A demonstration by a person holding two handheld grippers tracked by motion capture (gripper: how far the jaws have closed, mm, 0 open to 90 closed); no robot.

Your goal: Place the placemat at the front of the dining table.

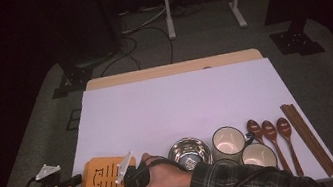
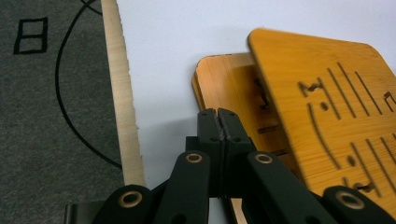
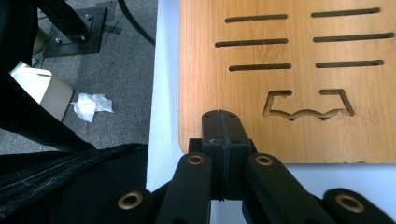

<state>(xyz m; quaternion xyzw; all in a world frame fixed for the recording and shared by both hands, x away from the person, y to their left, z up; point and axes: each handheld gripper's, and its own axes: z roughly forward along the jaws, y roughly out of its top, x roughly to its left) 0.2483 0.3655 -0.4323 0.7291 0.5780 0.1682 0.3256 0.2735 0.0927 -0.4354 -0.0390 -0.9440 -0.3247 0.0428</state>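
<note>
Coasters between both closed jaws, touching

The high view was dim and soft, its top corners falling to black, with the white sheet the brightest area. The steel bowl carried small glints. Both gripper views were brighter and evenly lit. In the left gripper view the nearer wooden board was blurred, and a faint shadow lay beside the jaws.
</note>
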